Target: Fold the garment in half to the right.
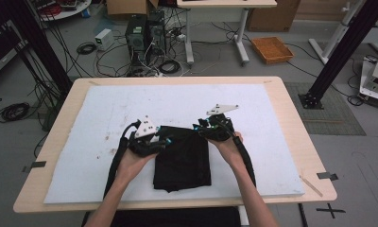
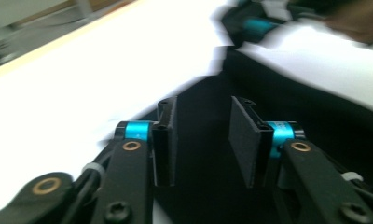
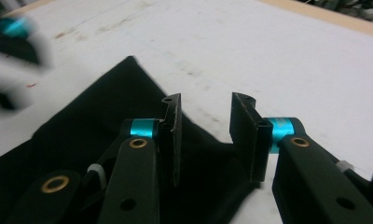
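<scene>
No readable text, label, brand, number or sign appears anywhere in these views.

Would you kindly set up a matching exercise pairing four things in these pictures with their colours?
1. cloth
2. mat
3. basket
4. jaw collars

a. white
b. blue
c. black
d. orange

Pairs: 1-c, 2-a, 3-d, 4-b
</scene>
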Demonstrator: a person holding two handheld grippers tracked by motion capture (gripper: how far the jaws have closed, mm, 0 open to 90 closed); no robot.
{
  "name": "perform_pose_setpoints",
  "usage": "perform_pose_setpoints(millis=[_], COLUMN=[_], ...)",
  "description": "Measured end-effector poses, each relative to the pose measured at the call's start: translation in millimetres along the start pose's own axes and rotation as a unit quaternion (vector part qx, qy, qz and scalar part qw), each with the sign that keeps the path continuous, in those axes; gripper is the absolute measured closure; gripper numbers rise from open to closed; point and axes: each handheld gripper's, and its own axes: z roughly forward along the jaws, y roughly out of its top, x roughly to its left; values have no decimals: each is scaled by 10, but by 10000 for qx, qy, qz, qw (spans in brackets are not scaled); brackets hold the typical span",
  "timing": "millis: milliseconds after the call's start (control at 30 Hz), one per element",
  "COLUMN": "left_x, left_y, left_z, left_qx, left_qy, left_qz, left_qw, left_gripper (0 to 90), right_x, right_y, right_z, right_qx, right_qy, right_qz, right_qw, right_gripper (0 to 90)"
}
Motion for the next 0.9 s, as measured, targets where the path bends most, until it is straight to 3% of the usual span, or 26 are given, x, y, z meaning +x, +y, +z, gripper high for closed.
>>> perform_pose_setpoints(millis=[67,200,333,433,500,633,767,833,900], left_x=[93,180,239,266,285,312,323,334,350], left_y=[-7,-41,-94,-120,-139,-167,-178,-169,-152], left_z=[110,338,461,486,504,549,567,540,487], left_qx=[111,470,702,791,817,869,869,826,645], left_qy=[45,23,72,252,357,492,562,534,539], left_qz=[-171,-300,-436,-398,-404,-392,-365,-390,-434], left_qw=[9998,9984,9966,9958,9952,9942,9940,9944,9955], left_gripper=[729,782,792,793,792,792,792,790,769], right_x=[57,101,59,-23,-90,-237,-285,-307,-314], right_y=[9,-4,-78,-190,-269,-389,-403,-412,-399], right_z=[90,254,273,224,198,191,212,202,134], right_qx=[111,396,505,507,541,530,504,574,456], right_qy=[31,-72,-295,-441,-609,-692,-858,-733,-654], right_qz=[-43,-47,11,109,127,345,274,341,459], right_qw=[9999,9992,9983,9977,9966,9956,9947,9951,9958], right_gripper=[656,667,669,677,679,674,675,703,701])
